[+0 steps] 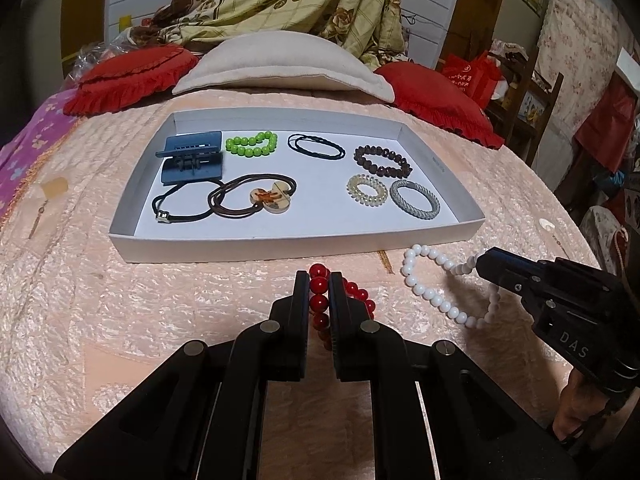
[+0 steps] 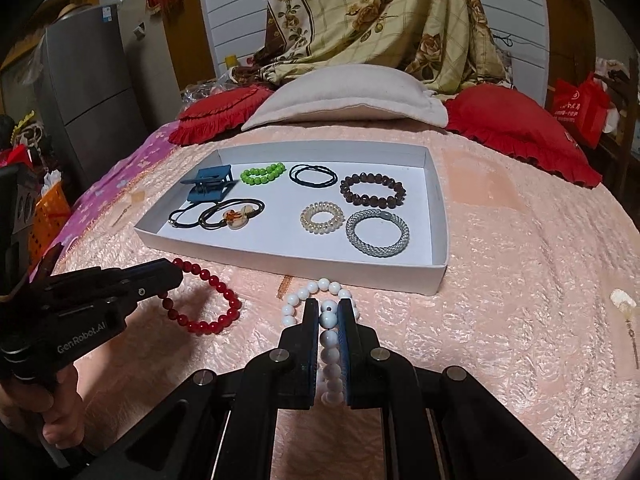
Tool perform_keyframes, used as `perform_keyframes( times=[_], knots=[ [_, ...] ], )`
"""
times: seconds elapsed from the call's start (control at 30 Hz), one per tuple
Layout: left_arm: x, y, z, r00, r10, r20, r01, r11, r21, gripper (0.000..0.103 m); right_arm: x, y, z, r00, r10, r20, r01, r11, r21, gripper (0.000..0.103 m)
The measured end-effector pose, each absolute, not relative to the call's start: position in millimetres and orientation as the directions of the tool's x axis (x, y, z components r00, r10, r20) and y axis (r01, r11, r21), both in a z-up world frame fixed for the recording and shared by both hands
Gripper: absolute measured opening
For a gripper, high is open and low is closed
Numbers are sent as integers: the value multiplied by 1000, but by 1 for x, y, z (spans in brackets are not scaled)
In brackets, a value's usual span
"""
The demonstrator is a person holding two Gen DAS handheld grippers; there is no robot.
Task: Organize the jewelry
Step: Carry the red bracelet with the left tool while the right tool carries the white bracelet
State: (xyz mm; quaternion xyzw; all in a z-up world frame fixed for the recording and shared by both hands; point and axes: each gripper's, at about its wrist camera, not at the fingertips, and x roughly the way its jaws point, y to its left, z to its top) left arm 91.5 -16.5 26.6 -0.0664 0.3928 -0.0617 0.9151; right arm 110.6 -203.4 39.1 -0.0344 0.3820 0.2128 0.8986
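Observation:
A shallow white tray (image 1: 296, 246) (image 2: 320, 268) lies on the pink bedspread. It holds a blue hair claw (image 1: 192, 156), a green bead bracelet (image 1: 252, 145), black hair ties (image 1: 316, 147), a dark brown bead bracelet (image 1: 382, 161), a clear spiral tie (image 1: 367, 192) and a silver mesh bracelet (image 1: 415, 199). In front of the tray, my left gripper (image 1: 319, 280) (image 2: 176, 274) is shut on a red bead bracelet (image 1: 362, 294) (image 2: 224, 292). To its right, my right gripper (image 2: 329, 308) (image 1: 480, 264) is shut on a white bead bracelet (image 2: 293, 300) (image 1: 436, 301). Both bracelets rest partly on the bedspread.
A beige pillow (image 1: 280, 64) and two red frilled cushions (image 1: 132, 76) (image 1: 440, 96) lie behind the tray. A small earring on a card (image 2: 624, 308) sits at the right of the bed. An orange basket (image 2: 48, 212) and a grey cabinet (image 2: 92, 92) stand off the left edge.

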Motion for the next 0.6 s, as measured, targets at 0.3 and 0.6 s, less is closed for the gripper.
perform_keyframes(
  times=[0.3, 0.6],
  knots=[
    [91, -20, 25, 680, -161, -716, 66, 985, -159, 8, 110, -204, 40, 620, 351, -702, -407, 908, 95, 8],
    [91, -20, 25, 681, -160, -715, 66, 985, -157, 8, 111, -204, 39, 618, 349, -705, -407, 909, 93, 8]
  ],
)
